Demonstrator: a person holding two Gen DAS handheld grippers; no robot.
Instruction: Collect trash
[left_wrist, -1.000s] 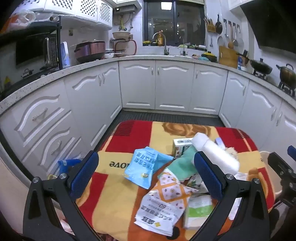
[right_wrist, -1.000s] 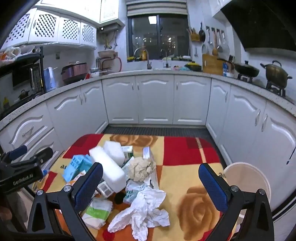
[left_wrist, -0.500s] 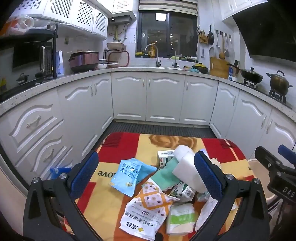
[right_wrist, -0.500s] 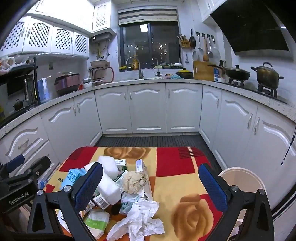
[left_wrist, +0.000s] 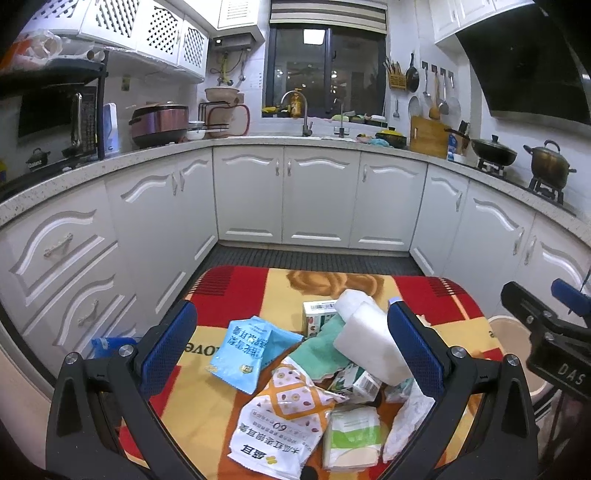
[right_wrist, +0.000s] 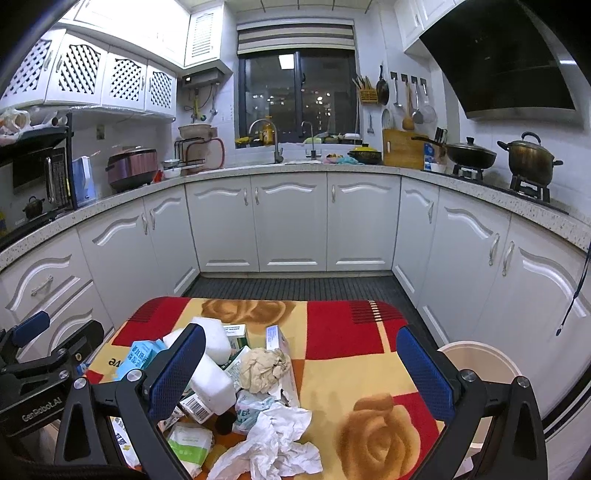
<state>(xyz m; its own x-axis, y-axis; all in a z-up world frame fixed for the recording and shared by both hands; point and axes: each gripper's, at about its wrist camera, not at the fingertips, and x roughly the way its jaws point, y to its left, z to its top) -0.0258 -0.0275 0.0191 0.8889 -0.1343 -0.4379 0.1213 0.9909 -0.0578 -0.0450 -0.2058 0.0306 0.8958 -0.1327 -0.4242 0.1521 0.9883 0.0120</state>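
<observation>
Left wrist view shows the left claw (left_wrist: 291, 350) released, its blue-padded fingers (left_wrist: 168, 343) spread wide and grasping nothing, hanging above a pile of trash on the worktop (left_wrist: 236, 284), which is covered in a red and yellow patterned cloth. Between the fingers lie a light blue packet (left_wrist: 249, 350), a green cloth (left_wrist: 319, 352), a white foam block (left_wrist: 369, 343) resting on top of the heap, and nearer the camera a white and orange printed bag (left_wrist: 286, 417) beside a white and green tissue pack (left_wrist: 351, 435). A small carton (left_wrist: 317, 317) stands at the far side of the pile. Right wrist view shows the right claw (right_wrist: 299, 373) likewise released and empty, fingers (right_wrist: 421, 373) far apart over the same worktop (right_wrist: 343, 332). Just below it sits crumpled white paper (right_wrist: 275, 443), with a brown crumpled paper ball (right_wrist: 264, 369) behind it leaning against a thin upright box (right_wrist: 275, 338); the foam block (right_wrist: 212, 365) lies left of them, partly behind the left finger. A white bin (right_wrist: 476, 362) stands on the floor just beside the worktop's right edge. The other claw appears at each view's outer edge. White cabinets (right_wrist: 291, 221) curve around the kitchen, with a pot (right_wrist: 530, 157) on the stove at right.
</observation>
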